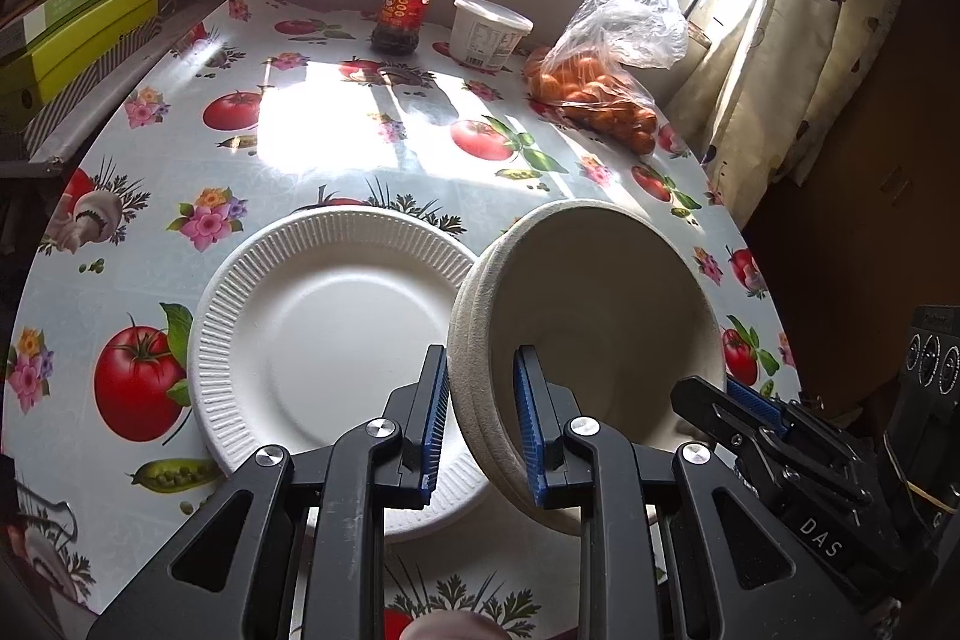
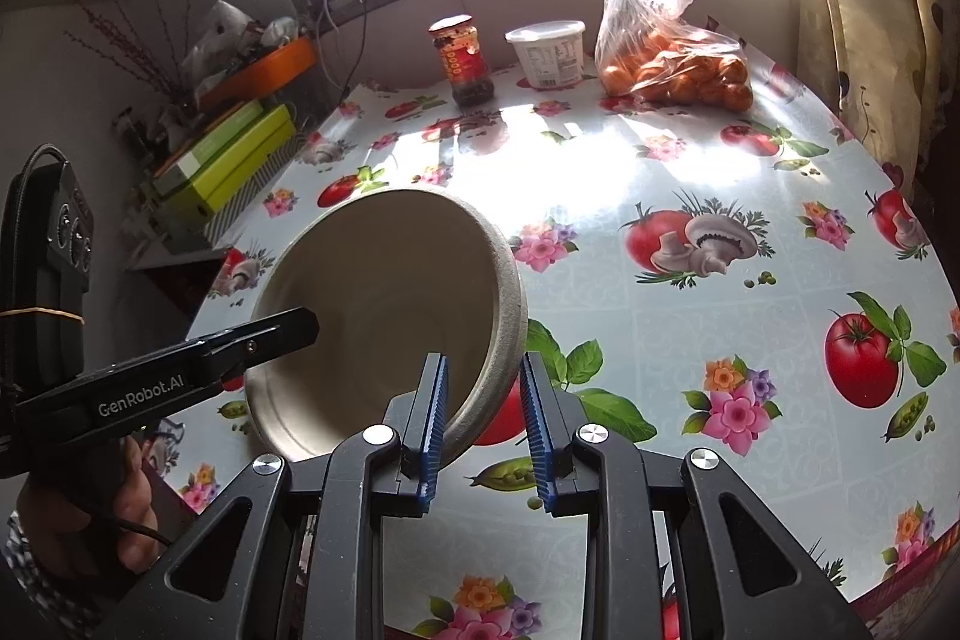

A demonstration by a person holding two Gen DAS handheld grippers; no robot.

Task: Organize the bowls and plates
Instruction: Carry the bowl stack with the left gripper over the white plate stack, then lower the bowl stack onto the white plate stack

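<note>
From my left wrist camera I see the left gripper [image 1: 480,421] clamped on the near rim of a beige bowl [image 1: 600,316]: one blue pad sits outside the wall, the other inside. It looks like a nested stack, since I can count a few rims along its edge. The bowl is tilted, its opening turned toward me and to the right, and it is held up off the table [image 1: 336,142]. Just left of it a white ribbed plate [image 1: 324,334] lies flat on the flowered cloth, and the bowl's lower edge overlaps the plate's right rim from this angle; I cannot tell whether they touch. The right gripper [image 1: 729,403] comes in from the lower right, near the bowl's right rim. At the far side of the table stand a red-lidded jar [image 1: 405,7], a white tub [image 1: 489,31] and a plastic bag of oranges [image 1: 606,82]. Green boxes [image 1: 78,34] are stacked off to the left.

From my right wrist camera, the right gripper [image 2: 483,424] straddles the right rim of the same bowl [image 2: 384,316], one blue pad inside and one outside. The outer pad stands off the wall with a visible gap, so this gripper is apart, not clamped. The left gripper [image 2: 282,331] reaches in from the left, one black finger lying inside the bowl. The jar [image 2: 462,61], tub [image 2: 549,52] and bag of oranges [image 2: 672,40] line the far edge of the table [image 2: 660,310].
</note>
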